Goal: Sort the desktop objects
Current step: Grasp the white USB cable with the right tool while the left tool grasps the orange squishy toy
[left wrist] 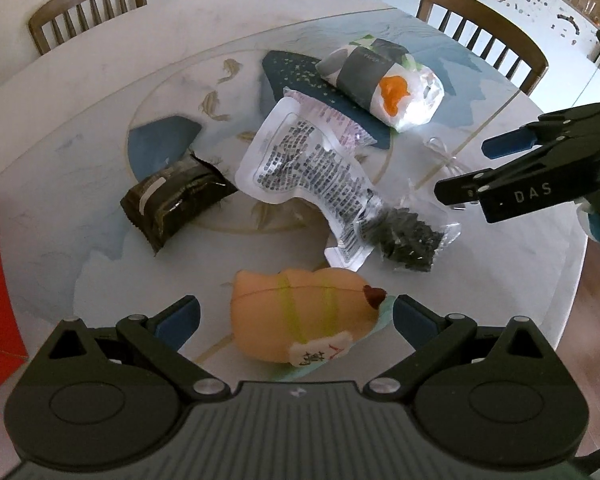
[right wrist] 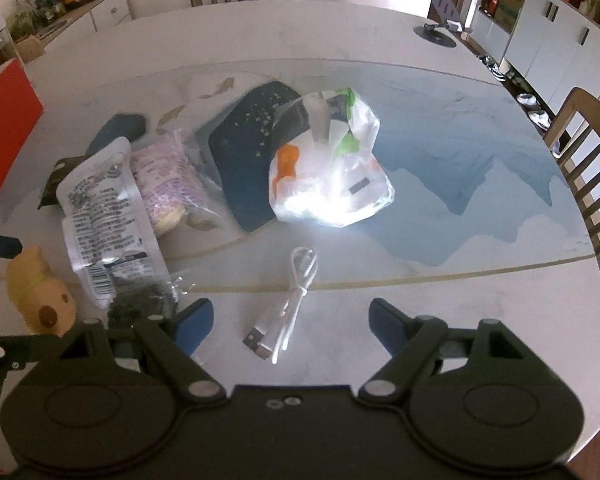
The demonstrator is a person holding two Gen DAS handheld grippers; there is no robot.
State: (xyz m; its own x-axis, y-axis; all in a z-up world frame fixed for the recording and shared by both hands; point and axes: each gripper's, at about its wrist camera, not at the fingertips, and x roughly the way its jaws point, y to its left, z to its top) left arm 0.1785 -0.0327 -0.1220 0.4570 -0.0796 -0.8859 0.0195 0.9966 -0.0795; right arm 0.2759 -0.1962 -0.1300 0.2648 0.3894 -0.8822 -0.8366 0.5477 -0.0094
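A clutter of small objects lies on a round, pale surface (left wrist: 80,168) printed with blue mountains and gold fish. Nearest the left gripper (left wrist: 296,320) is a peach-coloured soft toy (left wrist: 300,312) with yellow-green bands and a small label, lying on its side between the gripper's two blue-padded fingers. The jaws stand wide apart and do not appear to touch it.

Just beyond the toy, a white printed pouch (left wrist: 300,172) lies slanted, its lower end overlapping a clear bag of dark, crinkly bits (left wrist: 408,236). A pink-printed packet (right wrist: 168,184) sits partly under the pouch. To the left, well apart, lies a dark brown foil packet (left wrist: 172,200). Farther back, a tissue pack (left wrist: 384,84) with grey, green and orange patches rests on a dark blue speckled mat (left wrist: 300,76).

The right gripper (right wrist: 290,316) hovers low over the near edge of the surface, jaws spread wide and holding nothing. Between its fingers lies a coiled white USB cable (right wrist: 292,300), flat on the surface; the view is blurred, so contact cannot be judged.

Wooden chairs (left wrist: 88,8) stand around the surface, and a red panel (right wrist: 8,128) stands at its left side.
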